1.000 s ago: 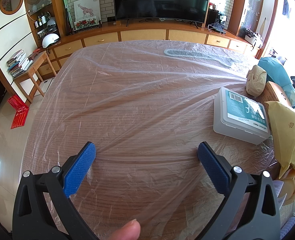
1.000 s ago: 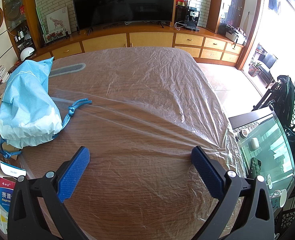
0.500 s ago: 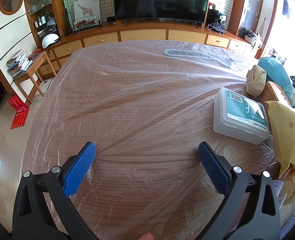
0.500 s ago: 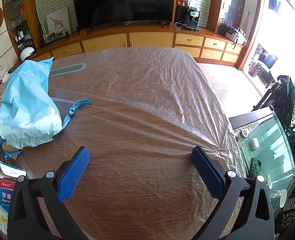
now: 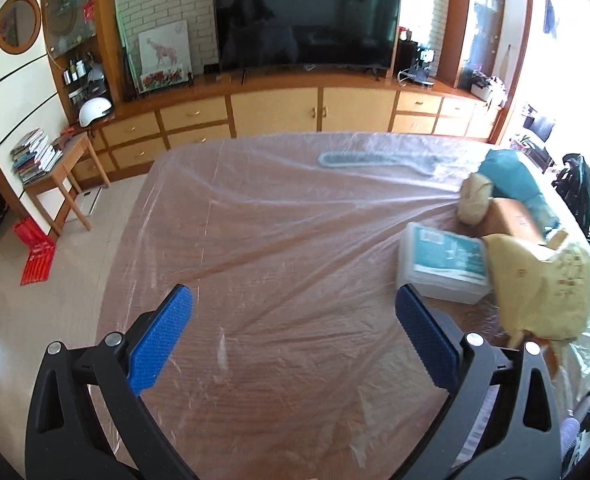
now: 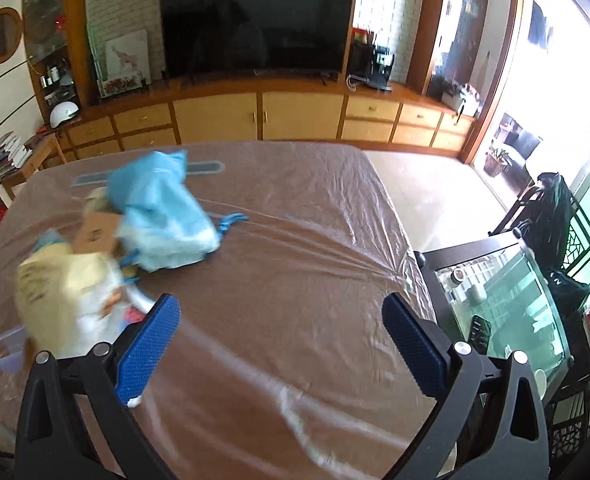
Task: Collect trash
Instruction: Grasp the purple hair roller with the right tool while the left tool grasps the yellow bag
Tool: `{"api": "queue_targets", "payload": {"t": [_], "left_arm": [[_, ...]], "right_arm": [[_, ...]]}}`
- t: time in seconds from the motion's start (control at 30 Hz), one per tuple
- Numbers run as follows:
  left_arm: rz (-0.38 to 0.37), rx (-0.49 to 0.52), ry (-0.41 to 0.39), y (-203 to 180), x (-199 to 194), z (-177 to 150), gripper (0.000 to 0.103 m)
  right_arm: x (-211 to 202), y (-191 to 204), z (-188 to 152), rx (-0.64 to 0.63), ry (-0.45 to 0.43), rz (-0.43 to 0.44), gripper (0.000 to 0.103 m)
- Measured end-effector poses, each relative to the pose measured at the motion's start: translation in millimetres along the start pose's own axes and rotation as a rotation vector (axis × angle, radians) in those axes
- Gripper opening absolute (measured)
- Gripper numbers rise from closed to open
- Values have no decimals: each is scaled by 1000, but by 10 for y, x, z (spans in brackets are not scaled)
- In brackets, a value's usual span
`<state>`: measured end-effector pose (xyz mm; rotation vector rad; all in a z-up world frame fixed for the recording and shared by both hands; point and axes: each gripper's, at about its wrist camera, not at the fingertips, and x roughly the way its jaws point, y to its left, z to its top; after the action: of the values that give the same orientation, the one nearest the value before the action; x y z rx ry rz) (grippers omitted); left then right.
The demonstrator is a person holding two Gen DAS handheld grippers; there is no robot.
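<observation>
The left tongs (image 5: 293,334) hung above the near part of the surface (image 5: 279,240), their blue-padded fingers (image 5: 161,338) spread wide apart with nothing between them. The surface was wooden and draped in wrinkled clear plastic sheeting (image 5: 255,184). The trash lay in a cluster at the right side of that view: a pale plastic box with a teal label (image 5: 443,264), a yellow bag (image 5: 543,284) touching its right edge, a brown cardboard box (image 5: 515,216) just beyond, a beige lump (image 5: 473,200) and a blue bag (image 5: 511,172) at the far end.

The right tongs (image 6: 281,338) also stood wide apart and empty over bare sheeting. In the right wrist view the same pile sat to the left, blurred: the blue bag (image 6: 163,216) farthest, the cardboard box (image 6: 97,234) beside it, the yellow bag (image 6: 61,292) nearest, just left of the left finger.
</observation>
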<state>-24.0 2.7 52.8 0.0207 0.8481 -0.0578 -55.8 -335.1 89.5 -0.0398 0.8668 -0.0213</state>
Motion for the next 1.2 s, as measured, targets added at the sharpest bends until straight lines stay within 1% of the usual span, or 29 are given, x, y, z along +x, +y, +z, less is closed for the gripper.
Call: {"api": "queue_targets", "payload": {"t": [0.03, 0.1, 0.17, 0.33, 0.43, 0.53, 0.6, 0.7, 0.77, 0.83, 0.87, 0.9, 1.0, 1.07, 1.1, 1.2], "left_arm": [[-14, -8, -7, -30, -68, -2, 101], [-38, -14, -17, -75, -168, -5, 101], [-58, -6, -28, -140, -239, 3, 101], [-109, 22, -22, -295, -242, 102, 101], [-182, 57, -27, -454, -286, 160, 101], [-283, 163, -23, -699, -362, 167, 101], [-359, 255, -9, -884, -400, 195, 101], [-415, 361, 6, -1095, -406, 242, 101], [-454, 455, 29, -1253, -401, 249, 102], [-466, 535, 46, -1390, -363, 232, 102], [-482, 584, 67, -1481, -334, 223, 102], [-491, 610, 81, -1527, -290, 216, 102], [-493, 724, 103, -1739, -178, 186, 102], [-514, 748, 122, -1821, -99, 212, 102], [-539, 756, 145, -1860, -48, 238, 102], [-565, 772, 188, -1901, 45, 287, 101]], "right_arm": [[-87, 62, -41, 1, 5, 16, 99], [-286, 227, -224, -3, 27, 93, 99], [-396, 396, -384, -17, 59, 145, 99], [-484, 745, -738, -60, 116, 184, 99], [-519, 932, -941, -95, 144, 170, 99], [-530, 1028, -1089, -87, 168, 181, 99], [-520, 1077, -1188, -67, 192, 192, 99], [-496, 1148, -1324, -67, 215, 178, 99], [-469, 1188, -1390, -59, 231, 176, 99], [-446, 1226, -1427, -52, 238, 175, 99], [-432, 1250, -1441, -50, 238, 170, 98], [-422, 1267, -1449, -47, 240, 169, 94], [-417, 1334, -1475, -45, 230, 143, 94], [-431, 1359, -1498, -44, 227, 133, 92], [-443, 1360, -1503, -37, 227, 138, 90], [-420, 1375, -1501, -34, 219, 118, 86]]}}
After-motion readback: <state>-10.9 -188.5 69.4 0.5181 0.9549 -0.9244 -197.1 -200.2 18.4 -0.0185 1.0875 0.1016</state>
